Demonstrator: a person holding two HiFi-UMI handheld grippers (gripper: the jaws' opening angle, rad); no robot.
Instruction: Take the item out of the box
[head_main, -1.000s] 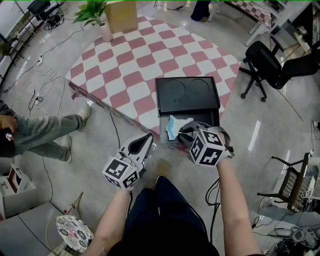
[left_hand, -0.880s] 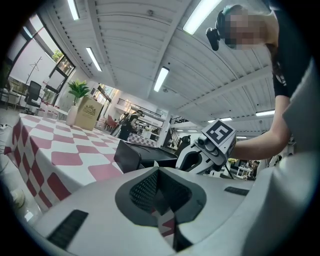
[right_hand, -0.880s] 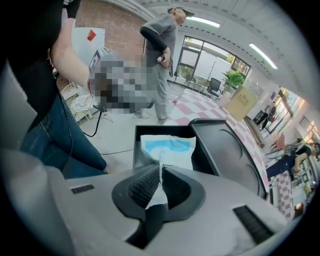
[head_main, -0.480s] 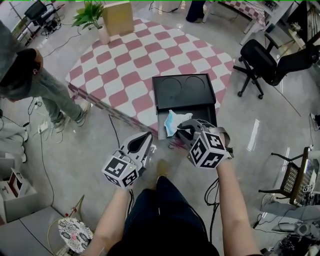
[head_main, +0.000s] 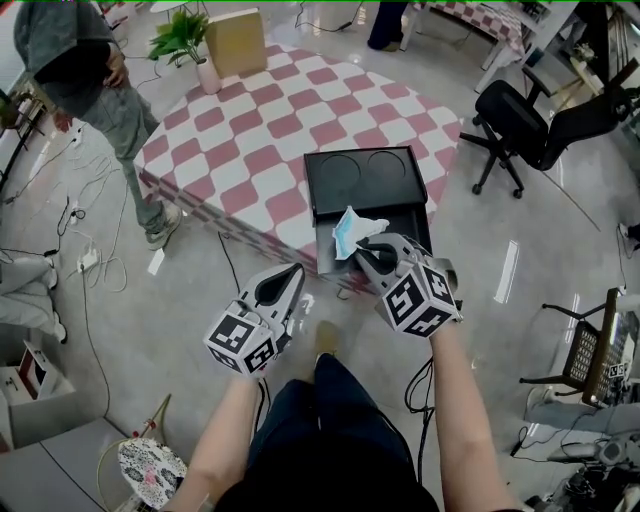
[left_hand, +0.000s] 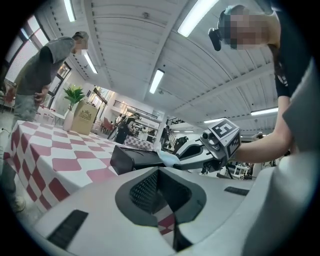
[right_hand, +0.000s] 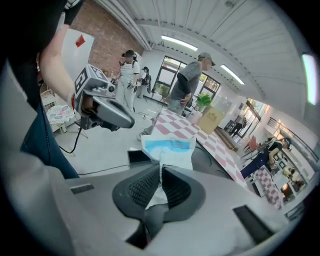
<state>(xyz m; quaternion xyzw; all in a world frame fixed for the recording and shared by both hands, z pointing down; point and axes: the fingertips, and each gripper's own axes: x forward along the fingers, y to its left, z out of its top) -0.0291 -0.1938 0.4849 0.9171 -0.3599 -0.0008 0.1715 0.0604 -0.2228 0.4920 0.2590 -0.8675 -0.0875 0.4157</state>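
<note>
A black box (head_main: 370, 180) sits at the near edge of the pink-and-white checked table (head_main: 250, 130), with its drawer (head_main: 325, 258) pulled out toward me. My right gripper (head_main: 372, 250) is shut on a white and blue soft packet (head_main: 352, 232) and holds it above the drawer. In the right gripper view the packet (right_hand: 167, 150) sticks up from between the pads of the right gripper (right_hand: 161, 172). My left gripper (head_main: 292, 275) hangs left of the drawer, off the table, shut and empty. The left gripper view shows the left gripper (left_hand: 159, 172), the box (left_hand: 132, 159) and the packet (left_hand: 167, 157) ahead.
A person (head_main: 90, 70) stands at the table's far left. A potted plant (head_main: 185, 35) and a cardboard box (head_main: 237, 40) stand at the table's back edge. A black office chair (head_main: 530, 125) is to the right. Cables lie on the floor at the left.
My right gripper has risen with the packet, lifting it up out of the drawer. The person on the left has walked from the left edge to the upper left.
</note>
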